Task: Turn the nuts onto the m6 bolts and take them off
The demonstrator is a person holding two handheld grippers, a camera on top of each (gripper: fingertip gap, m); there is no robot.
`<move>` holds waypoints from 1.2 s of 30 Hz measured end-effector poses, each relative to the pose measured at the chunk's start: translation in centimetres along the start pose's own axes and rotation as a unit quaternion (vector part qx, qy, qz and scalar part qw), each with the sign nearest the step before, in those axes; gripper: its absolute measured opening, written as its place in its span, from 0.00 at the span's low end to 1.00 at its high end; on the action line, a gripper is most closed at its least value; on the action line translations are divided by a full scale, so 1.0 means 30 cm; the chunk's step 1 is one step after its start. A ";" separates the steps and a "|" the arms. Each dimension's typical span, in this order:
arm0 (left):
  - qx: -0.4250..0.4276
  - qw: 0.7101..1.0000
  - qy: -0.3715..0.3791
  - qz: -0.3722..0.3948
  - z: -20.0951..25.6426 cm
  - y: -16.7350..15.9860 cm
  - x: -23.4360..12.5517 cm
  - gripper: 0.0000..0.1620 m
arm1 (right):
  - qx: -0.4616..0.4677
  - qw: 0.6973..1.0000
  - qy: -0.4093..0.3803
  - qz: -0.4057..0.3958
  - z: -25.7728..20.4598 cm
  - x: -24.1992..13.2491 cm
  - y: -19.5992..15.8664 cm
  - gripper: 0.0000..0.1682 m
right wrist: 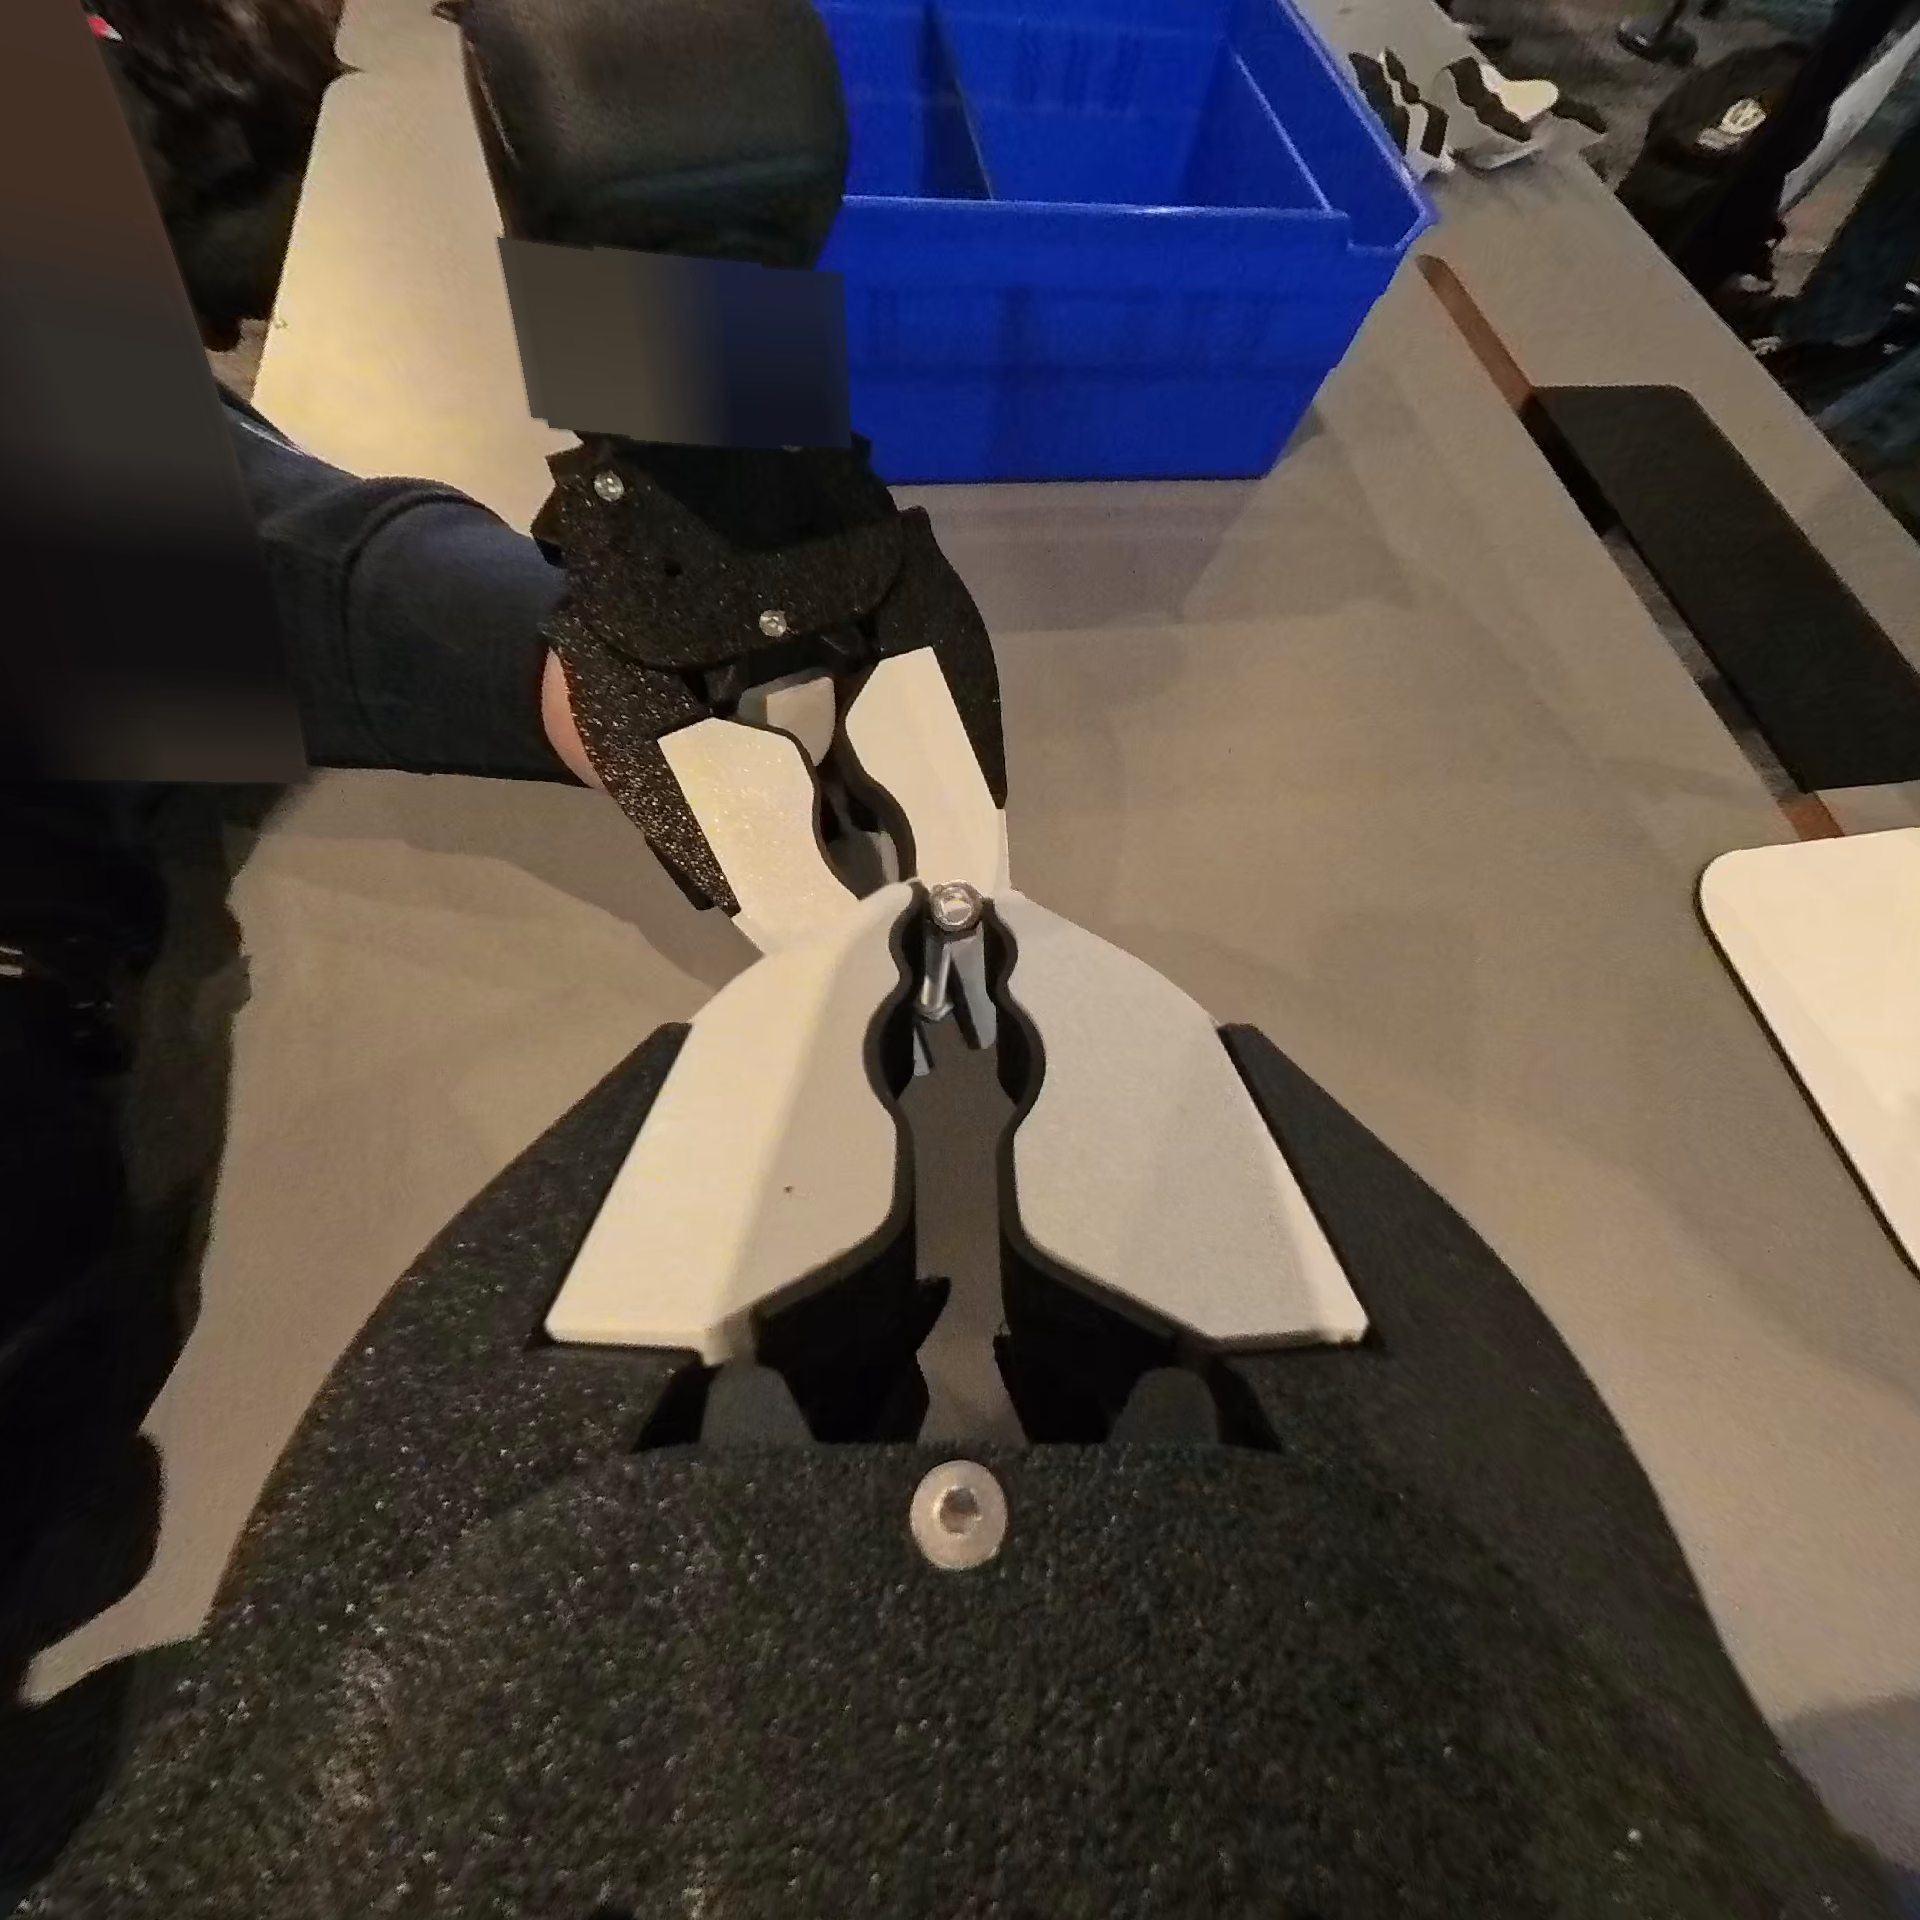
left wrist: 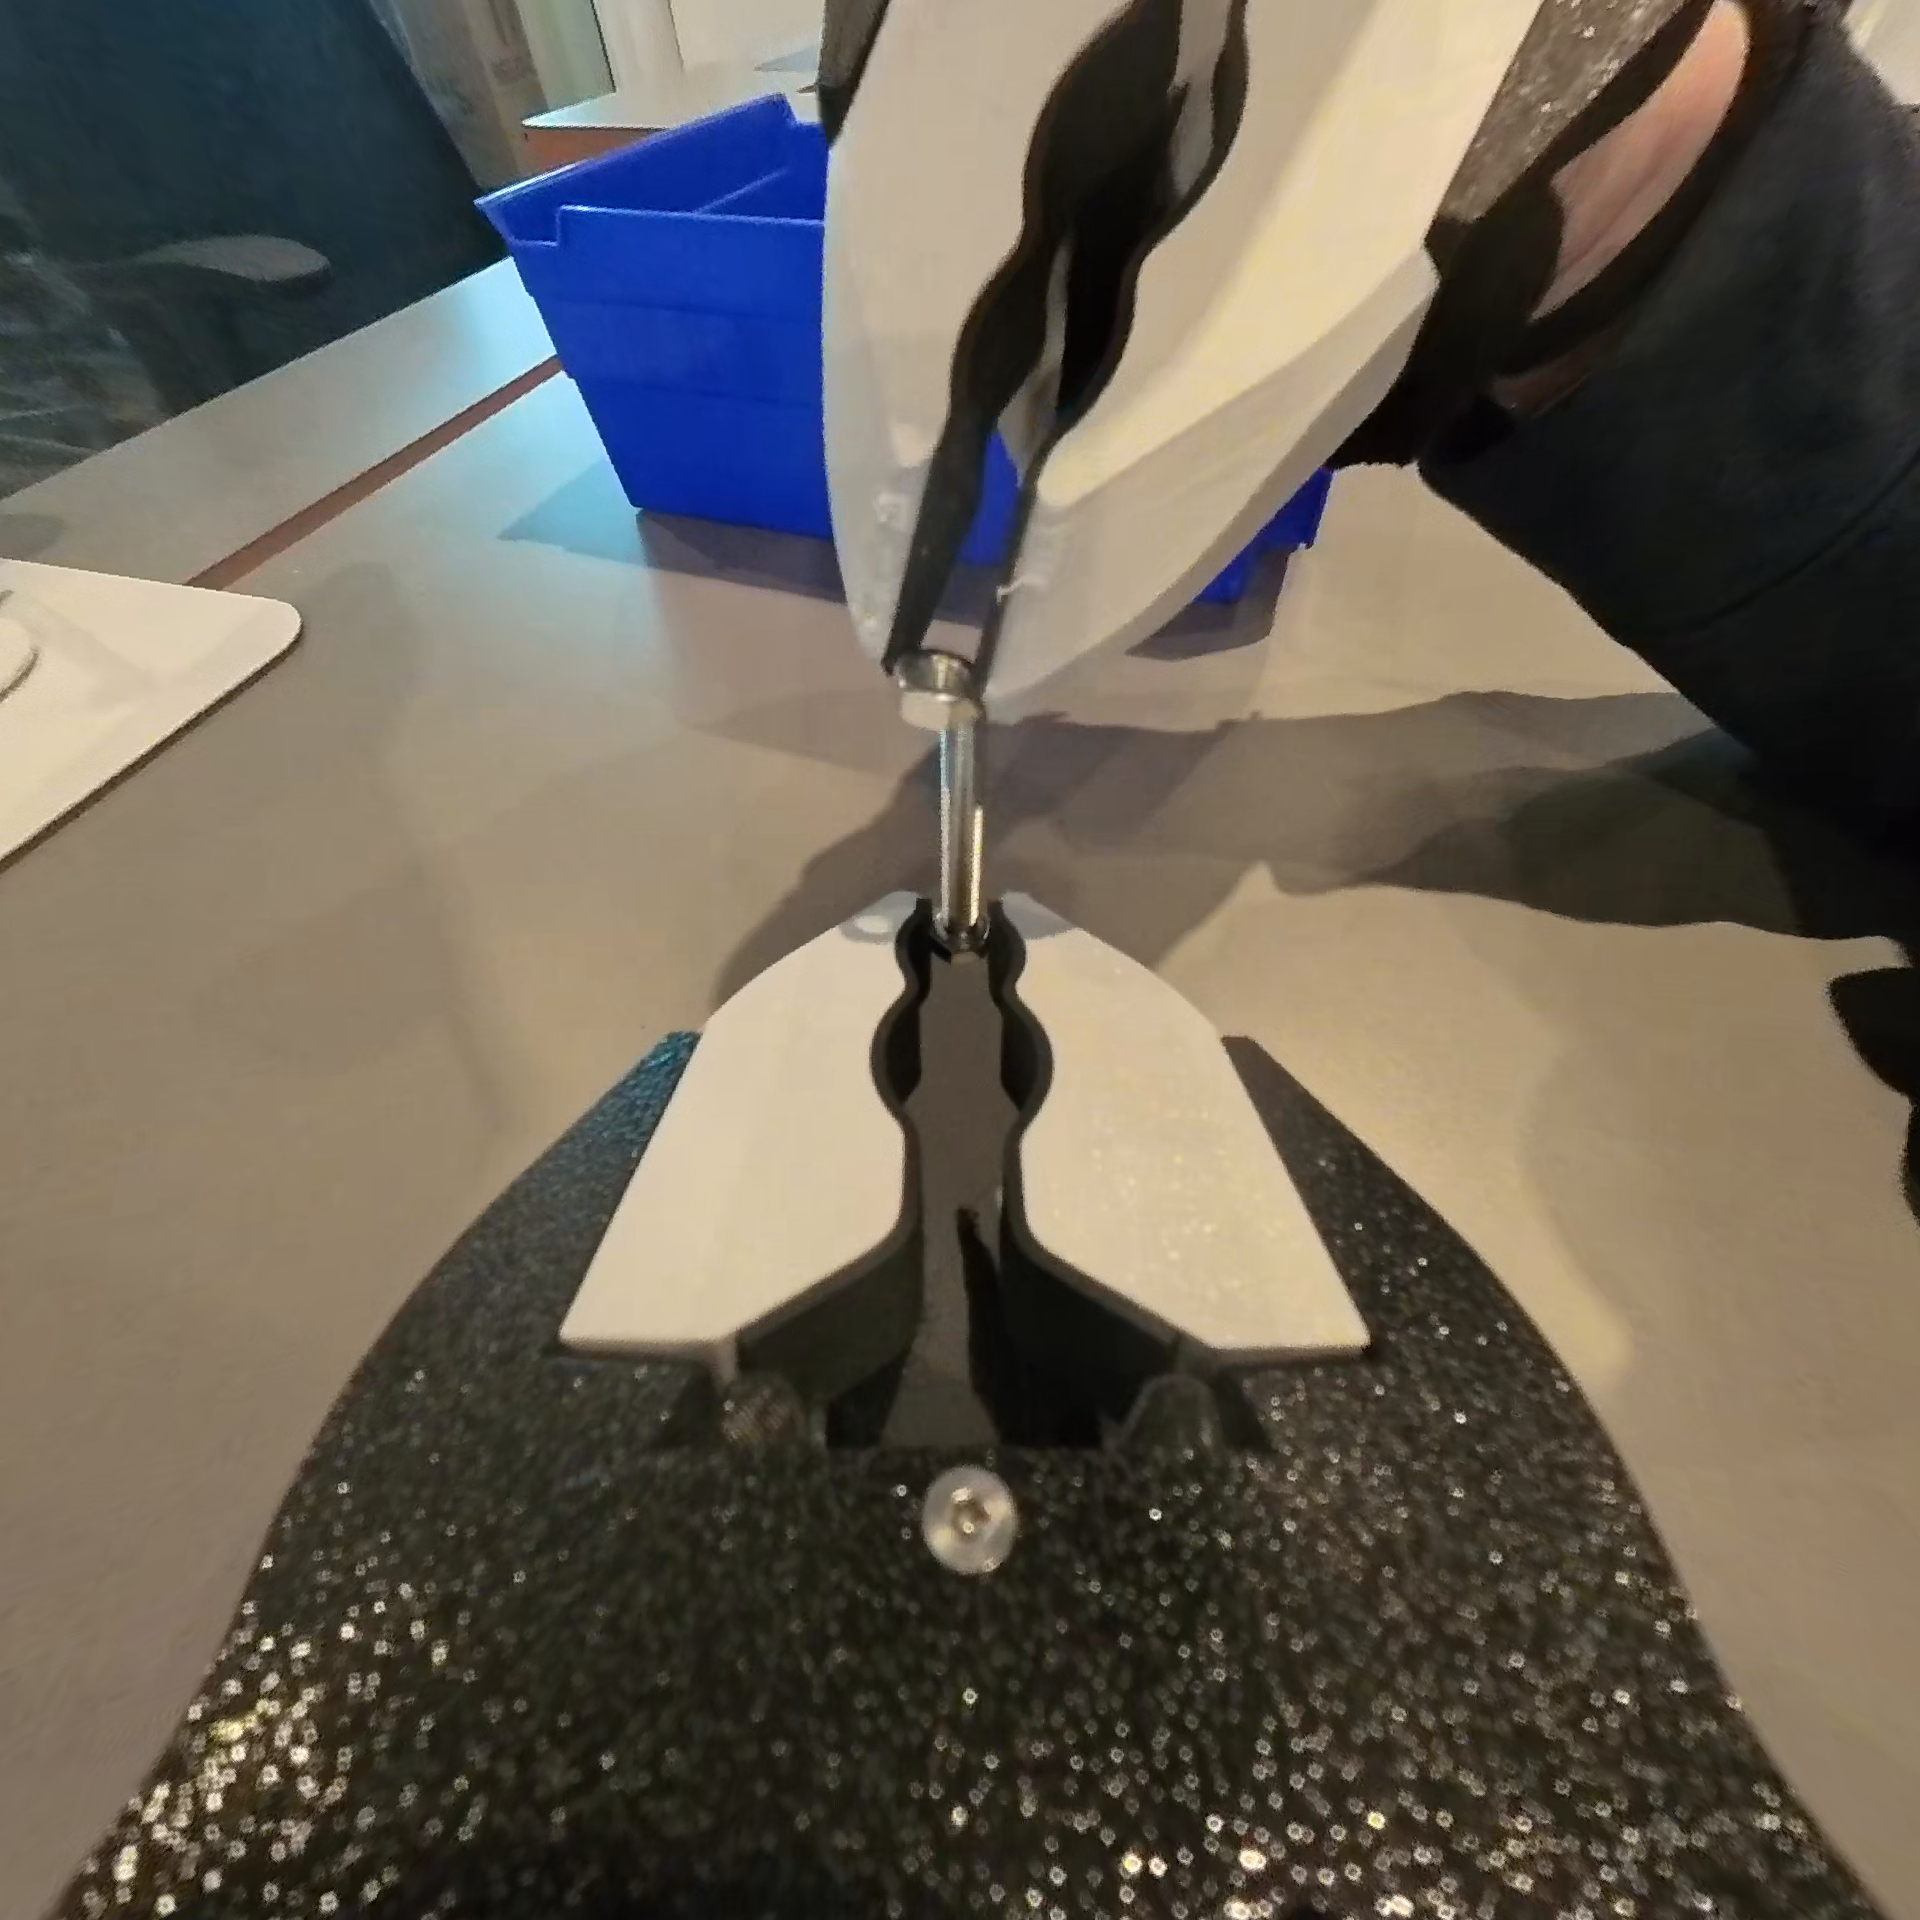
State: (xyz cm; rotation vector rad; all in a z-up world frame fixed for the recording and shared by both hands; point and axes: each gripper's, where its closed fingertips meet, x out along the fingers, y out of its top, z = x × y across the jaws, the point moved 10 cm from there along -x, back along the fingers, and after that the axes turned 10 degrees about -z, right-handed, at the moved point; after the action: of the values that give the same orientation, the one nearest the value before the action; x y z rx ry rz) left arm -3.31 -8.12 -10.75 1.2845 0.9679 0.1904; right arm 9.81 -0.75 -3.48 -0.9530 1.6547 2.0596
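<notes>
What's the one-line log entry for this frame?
left gripper: shut on bolt lower end | right gripper: shut on bolt head end | bolt: spans both grippers | blue bin: behind

grey table [left wrist: 364, 831] with blue bin [right wrist: 1091, 343], window [left wrist: 582, 42] behind.

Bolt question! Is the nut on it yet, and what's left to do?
Looks done: a nut seems threaded up to the head of the bolt. In hand: the left hand-held gripper pinches its low end, the right hand-held gripper its head. Left: taking the nut off.
</notes>
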 end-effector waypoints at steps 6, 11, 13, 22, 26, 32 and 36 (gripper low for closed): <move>-0.002 1.000 -0.001 0.003 -0.001 0.000 -0.002 0.06 | 0.004 1.000 0.010 0.011 0.005 -0.002 -0.006 0.06; -0.002 1.000 -0.002 0.004 -0.001 -0.001 -0.002 0.06 | 0.011 0.999 0.026 0.023 0.011 -0.002 -0.014 0.06; -0.005 1.000 -0.003 0.006 -0.003 -0.001 -0.004 0.06 | 0.013 0.999 0.028 0.022 0.014 -0.003 -0.019 0.06; -0.005 1.000 -0.004 0.005 -0.002 -0.001 -0.004 0.06 | 0.016 0.998 0.042 0.033 0.019 0.003 -0.026 0.06; -0.008 1.000 -0.006 0.009 -0.005 -0.001 -0.006 0.06 | 0.020 0.998 0.044 0.049 0.025 -0.012 -0.035 0.06; 0.005 1.000 0.002 -0.014 0.005 0.000 0.008 0.06 | 0.020 0.998 0.037 0.045 0.029 -0.010 -0.040 0.06; 0.005 1.000 0.005 -0.019 0.005 0.000 0.011 0.06 | 0.017 0.997 0.048 0.055 0.022 -0.014 -0.032 0.06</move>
State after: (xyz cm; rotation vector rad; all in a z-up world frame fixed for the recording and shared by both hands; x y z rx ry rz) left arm -3.01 -8.01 -10.93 1.2739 1.0026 0.1623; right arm 10.52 0.19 -3.83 -0.9837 1.8220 2.0783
